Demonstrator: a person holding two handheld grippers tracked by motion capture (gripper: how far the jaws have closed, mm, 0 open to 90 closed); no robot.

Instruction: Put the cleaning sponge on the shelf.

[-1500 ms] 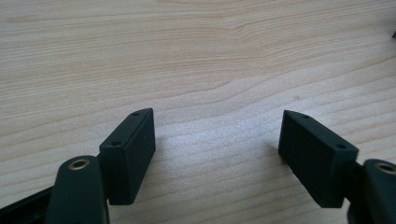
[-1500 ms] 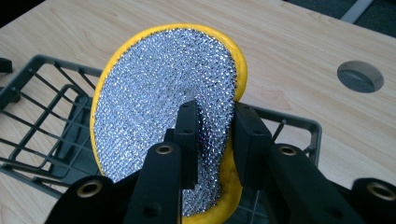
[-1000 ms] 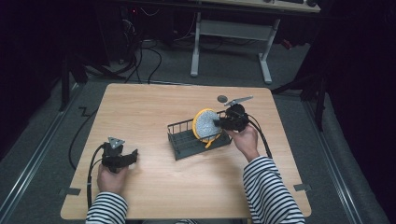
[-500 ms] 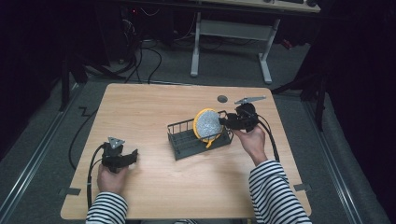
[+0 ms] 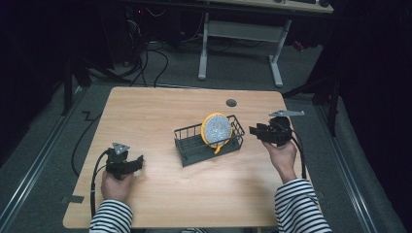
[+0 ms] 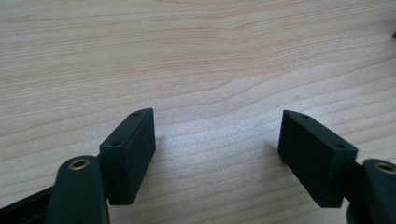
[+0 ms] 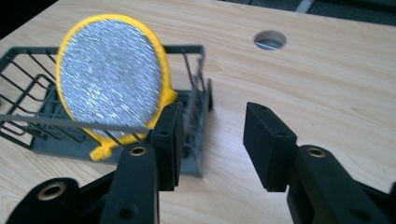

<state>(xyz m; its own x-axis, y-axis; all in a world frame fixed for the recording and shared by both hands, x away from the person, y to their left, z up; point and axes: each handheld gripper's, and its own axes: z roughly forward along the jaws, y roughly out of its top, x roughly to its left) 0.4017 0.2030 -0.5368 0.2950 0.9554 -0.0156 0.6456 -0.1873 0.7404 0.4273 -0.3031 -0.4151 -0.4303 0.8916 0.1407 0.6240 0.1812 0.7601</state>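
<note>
Sieve [image 5: 216,130], yellow-rimmed with silver mesh, stood on edge in the right end of a dark wire rack [image 5: 194,145], tilted, handle poking out through the front wires. Surface [image 5: 160,111] of pale wood lay bare all round the rack, wide open room to left and front; a cable hole [image 5: 231,103] sat behind. Right gripper [image 5: 253,131] hung just right of the rack's end, apart from it, jaws part-open and just closing, nothing between them. Left gripper [image 5: 140,160] rested near the front left edge, jaws wide apart, empty.
</note>
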